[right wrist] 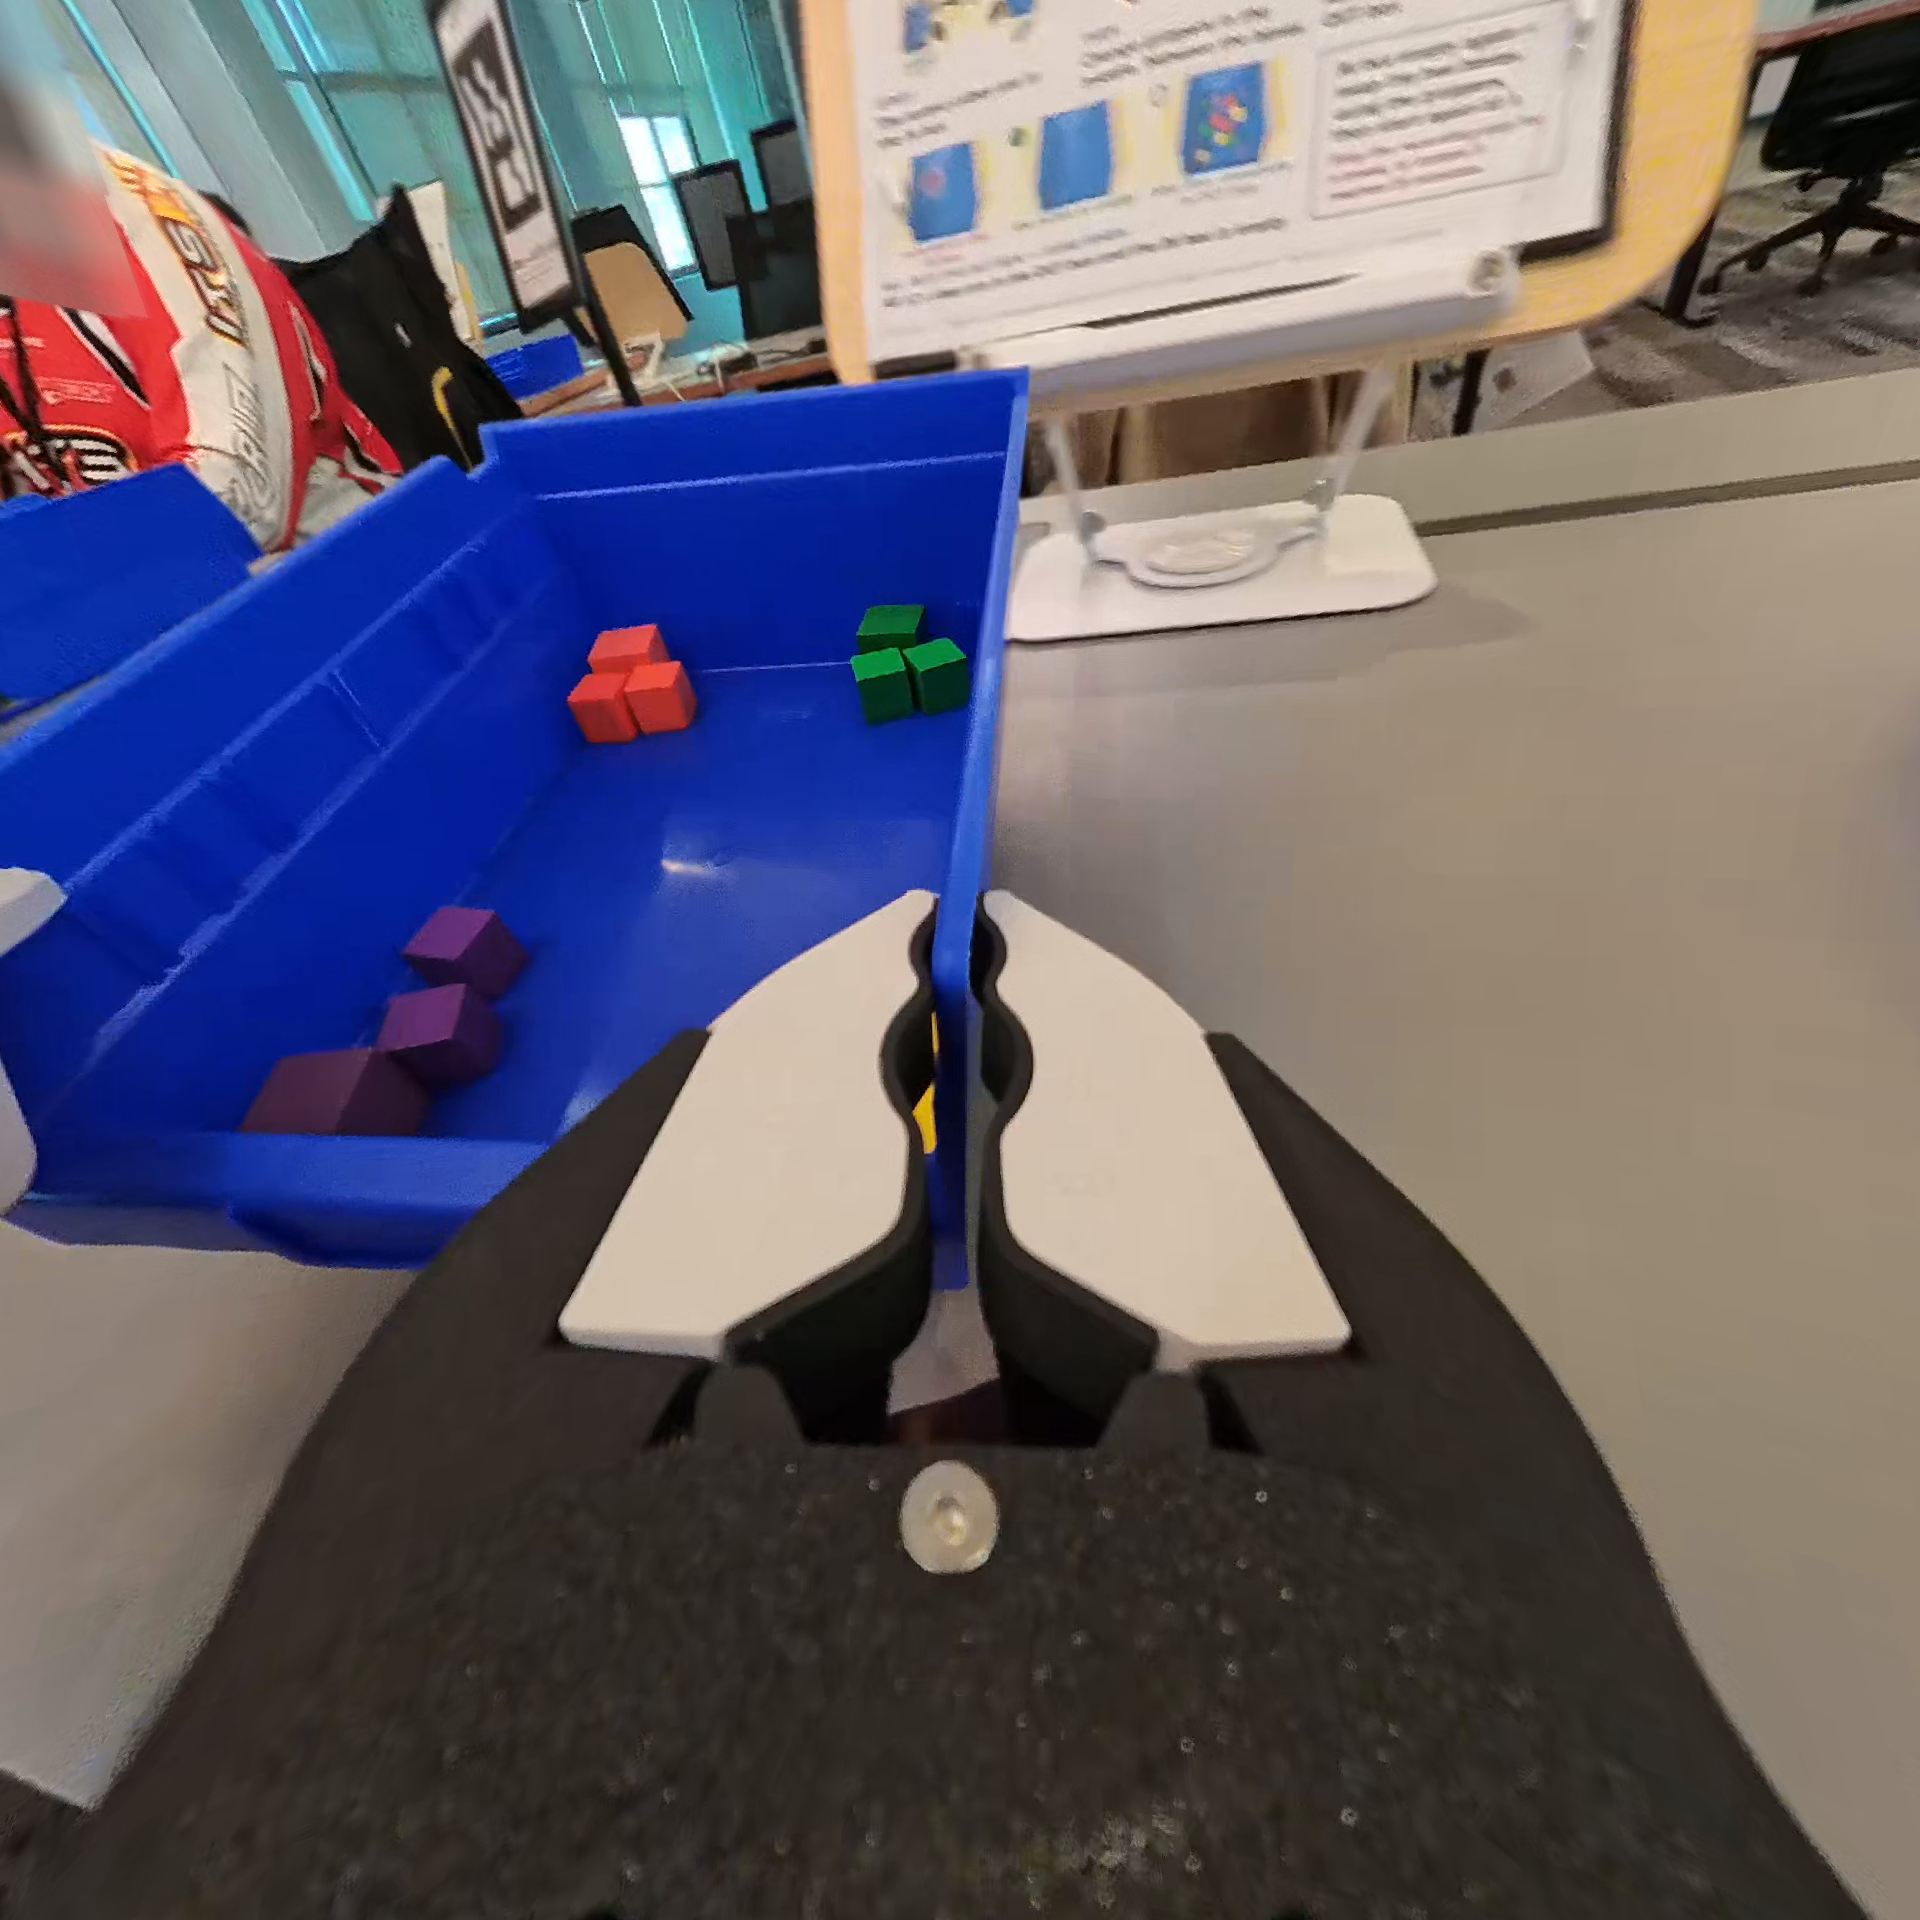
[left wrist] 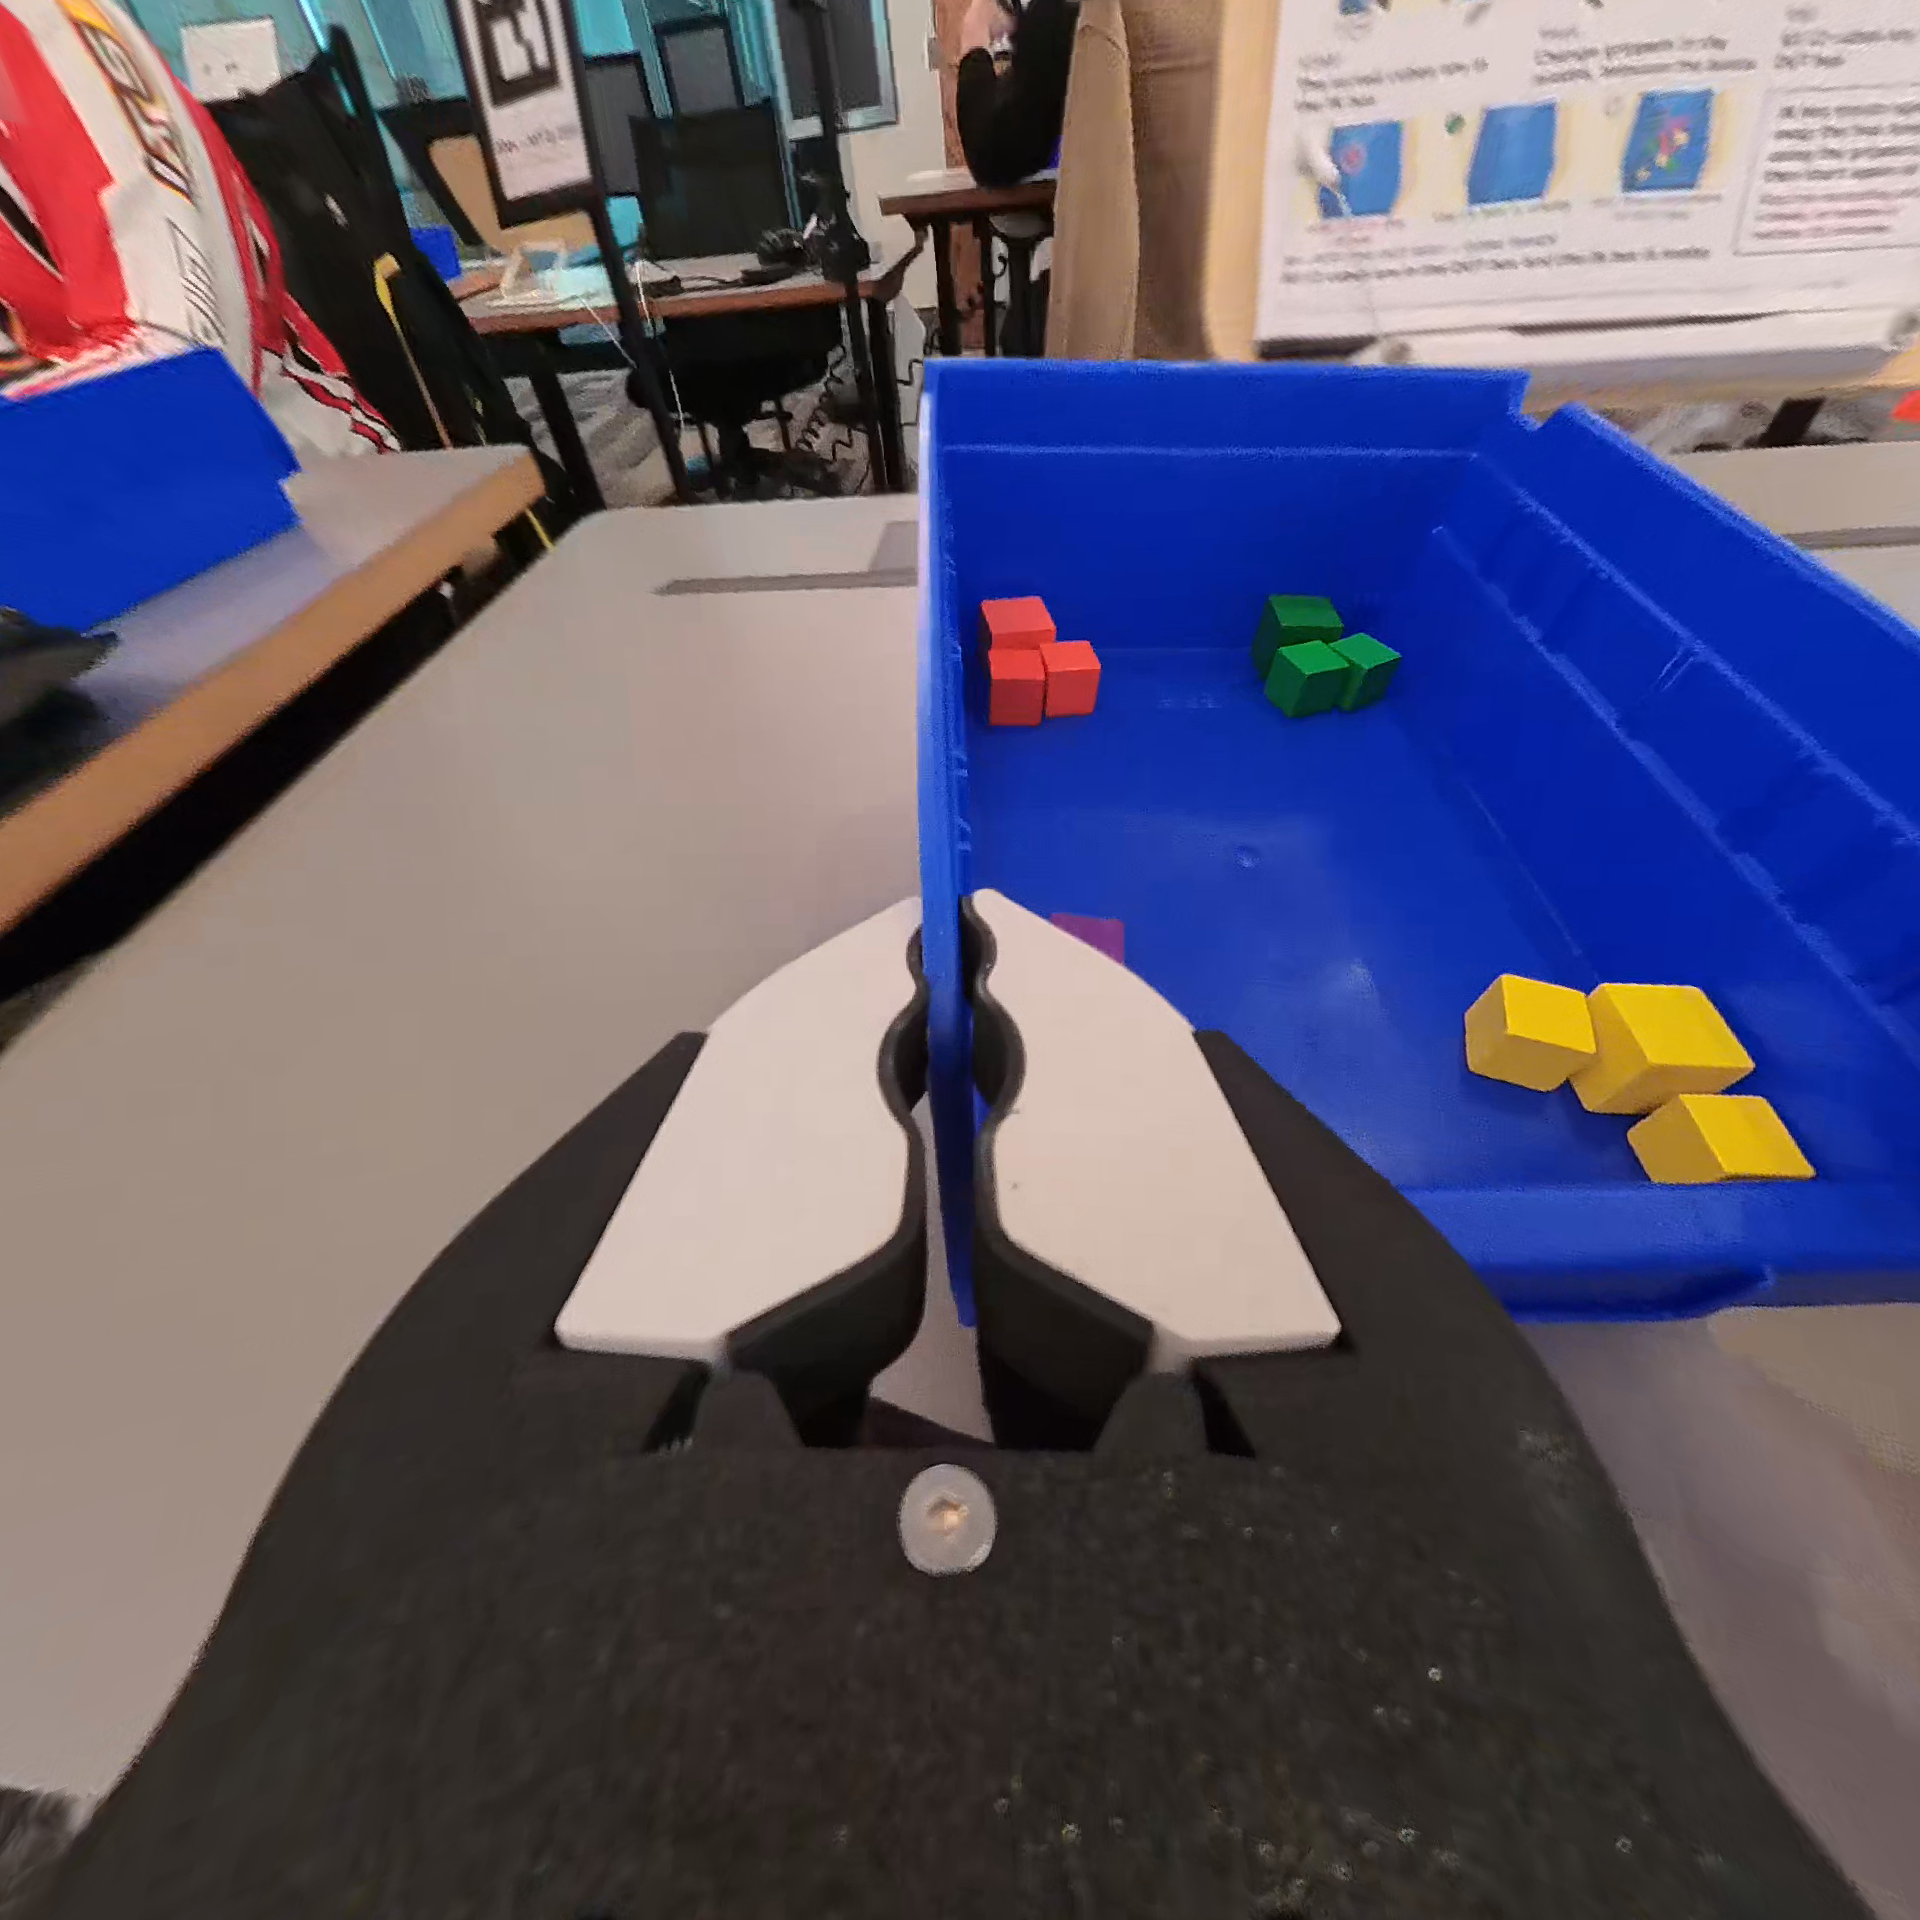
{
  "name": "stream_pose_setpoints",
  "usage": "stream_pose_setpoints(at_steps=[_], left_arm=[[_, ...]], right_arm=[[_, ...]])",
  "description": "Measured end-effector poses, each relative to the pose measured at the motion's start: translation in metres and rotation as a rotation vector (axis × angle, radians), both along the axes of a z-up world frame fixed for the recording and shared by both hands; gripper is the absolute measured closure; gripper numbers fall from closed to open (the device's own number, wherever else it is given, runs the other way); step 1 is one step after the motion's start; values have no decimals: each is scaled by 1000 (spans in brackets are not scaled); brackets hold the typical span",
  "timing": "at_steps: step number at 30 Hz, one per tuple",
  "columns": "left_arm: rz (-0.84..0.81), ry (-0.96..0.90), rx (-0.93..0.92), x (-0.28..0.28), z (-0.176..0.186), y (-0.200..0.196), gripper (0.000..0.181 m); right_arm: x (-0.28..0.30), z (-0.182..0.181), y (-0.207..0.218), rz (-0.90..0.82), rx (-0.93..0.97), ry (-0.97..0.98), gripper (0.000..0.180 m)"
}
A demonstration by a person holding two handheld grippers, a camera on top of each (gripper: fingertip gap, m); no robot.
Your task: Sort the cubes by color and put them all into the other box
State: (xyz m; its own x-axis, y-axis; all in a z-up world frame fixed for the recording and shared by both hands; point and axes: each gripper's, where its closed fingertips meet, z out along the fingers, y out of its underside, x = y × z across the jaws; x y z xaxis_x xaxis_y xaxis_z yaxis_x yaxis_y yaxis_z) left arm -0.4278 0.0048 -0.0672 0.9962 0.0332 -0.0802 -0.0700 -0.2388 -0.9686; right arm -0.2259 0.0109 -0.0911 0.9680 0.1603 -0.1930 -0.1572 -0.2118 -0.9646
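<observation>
In the left wrist view the left gripper [left wrist: 948,940] is pinched onto the left side wall of the blue box [left wrist: 1195,416], whose long axis runs away toward 12 o'clock; inside sit red cubes [left wrist: 1034,661] at 12, green cubes [left wrist: 1320,655] at 1 and yellow cubes [left wrist: 1631,1070] at 3. In the right wrist view the right gripper [right wrist: 956,935] clamps the opposite wall of the box, with purple cubes [right wrist: 416,1029] at 9. Each gripper holds its own side, so any shift likely needs both moving together.

Black grippers [left wrist: 945,914] [right wrist: 956,914], white fingers [left wrist: 769,1143] (one screw each).
</observation>
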Motion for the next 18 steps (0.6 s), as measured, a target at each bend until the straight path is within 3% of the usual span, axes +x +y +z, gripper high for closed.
stream_pose_setpoints(at_steps=[9, 18], left_arm=[[-21, -5, -9, -134, 13, 34, 180], [-78, 8, -73, -184, -14, 64, 179]], right_arm=[[-136, 19, 27, 10, -44, -7, 176], [-189, 2, 57, 1, -97, -72, 176]])
